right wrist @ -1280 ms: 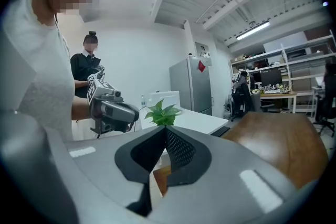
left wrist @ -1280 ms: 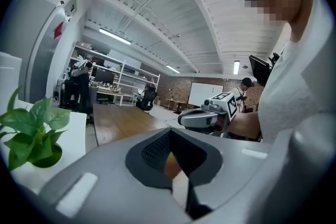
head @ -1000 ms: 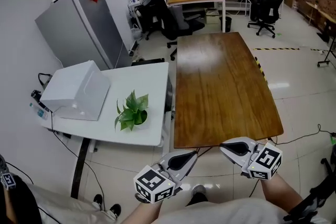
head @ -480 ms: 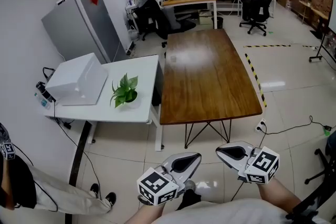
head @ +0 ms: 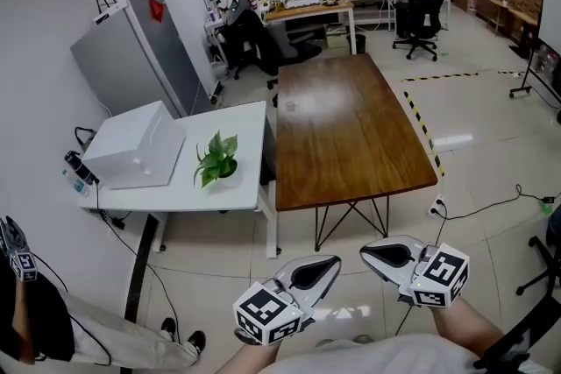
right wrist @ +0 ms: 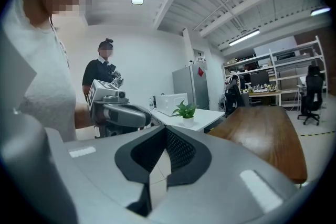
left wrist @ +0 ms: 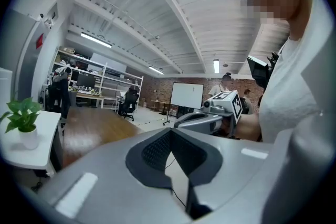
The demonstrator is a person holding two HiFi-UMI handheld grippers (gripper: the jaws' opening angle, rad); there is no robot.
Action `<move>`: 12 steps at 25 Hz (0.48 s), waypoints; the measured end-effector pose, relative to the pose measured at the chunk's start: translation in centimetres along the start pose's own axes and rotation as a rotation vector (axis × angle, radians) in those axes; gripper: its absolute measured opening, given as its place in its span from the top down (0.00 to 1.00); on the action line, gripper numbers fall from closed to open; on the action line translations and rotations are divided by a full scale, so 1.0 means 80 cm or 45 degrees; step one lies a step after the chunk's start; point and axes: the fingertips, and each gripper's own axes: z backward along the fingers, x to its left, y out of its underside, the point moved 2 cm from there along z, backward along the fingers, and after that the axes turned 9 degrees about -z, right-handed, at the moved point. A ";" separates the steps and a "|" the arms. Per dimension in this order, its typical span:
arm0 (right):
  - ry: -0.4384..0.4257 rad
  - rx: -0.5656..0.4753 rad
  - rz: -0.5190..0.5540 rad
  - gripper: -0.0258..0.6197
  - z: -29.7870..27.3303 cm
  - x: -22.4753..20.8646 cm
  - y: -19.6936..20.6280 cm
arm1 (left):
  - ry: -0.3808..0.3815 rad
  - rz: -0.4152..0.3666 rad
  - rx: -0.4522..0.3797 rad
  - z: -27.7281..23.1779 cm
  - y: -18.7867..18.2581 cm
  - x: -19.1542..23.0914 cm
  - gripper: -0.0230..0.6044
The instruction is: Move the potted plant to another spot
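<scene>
The potted plant (head: 216, 160), green leaves in a small white pot, stands on the white table (head: 237, 197) near its right side. It also shows small at the left of the left gripper view (left wrist: 22, 118) and mid-frame in the right gripper view (right wrist: 185, 111). My left gripper (head: 331, 263) and right gripper (head: 366, 251) hang side by side at the bottom of the head view, over the tiled floor and well short of both tables. Both are shut with nothing between the jaws, as seen in the left gripper (left wrist: 170, 131) and right gripper (right wrist: 165, 128) views.
A white box-shaped appliance (head: 136, 144) sits on the white table left of the plant. A long wooden table (head: 346, 127) adjoins it on the right. A grey cabinet (head: 131, 61) stands behind. Another person (head: 35, 320) stands at lower left. Office chairs (head: 419, 9) and desks are at the back.
Both tables have slid farther away and up in the head view, showing more floor in front. The grippers stay together at the bottom, still shut. The plant has not moved on the table.
</scene>
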 end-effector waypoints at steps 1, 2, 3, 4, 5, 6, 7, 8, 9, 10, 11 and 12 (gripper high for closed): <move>0.006 -0.011 -0.012 0.95 -0.002 0.006 -0.002 | 0.013 -0.007 0.013 0.004 0.002 -0.001 0.98; 0.013 -0.017 -0.018 0.95 -0.004 0.012 -0.003 | 0.021 -0.011 0.024 0.010 0.003 -0.002 0.98; 0.018 -0.018 -0.018 0.95 -0.006 0.019 -0.003 | 0.025 -0.013 0.029 0.016 0.003 -0.002 0.98; 0.022 -0.015 -0.011 0.95 -0.009 0.025 -0.003 | 0.025 -0.015 0.029 0.024 0.003 -0.001 0.98; 0.024 -0.010 -0.003 0.95 -0.012 0.030 -0.003 | 0.020 -0.016 0.027 0.030 0.002 0.001 0.98; 0.025 -0.005 0.003 0.95 -0.014 0.034 -0.004 | 0.014 -0.017 0.027 0.036 0.002 0.002 0.98; 0.023 -0.004 0.007 0.95 -0.016 0.038 -0.006 | 0.009 -0.017 0.028 0.041 0.001 0.003 0.98; 0.020 -0.007 0.010 0.95 -0.017 0.041 -0.009 | 0.006 -0.016 0.029 0.045 0.000 0.003 0.98; 0.016 -0.011 0.015 0.95 -0.018 0.044 -0.013 | 0.004 -0.016 0.030 0.048 0.000 0.002 0.98; 0.014 -0.012 0.022 0.95 -0.019 0.047 -0.015 | 0.002 -0.018 0.030 0.051 -0.001 0.001 0.98; 0.013 -0.010 0.030 0.95 -0.020 0.051 -0.016 | 0.001 -0.020 0.027 0.054 -0.002 -0.001 0.98; 0.012 -0.008 0.035 0.95 -0.022 0.054 -0.017 | -0.001 -0.023 0.023 0.057 -0.004 -0.002 0.98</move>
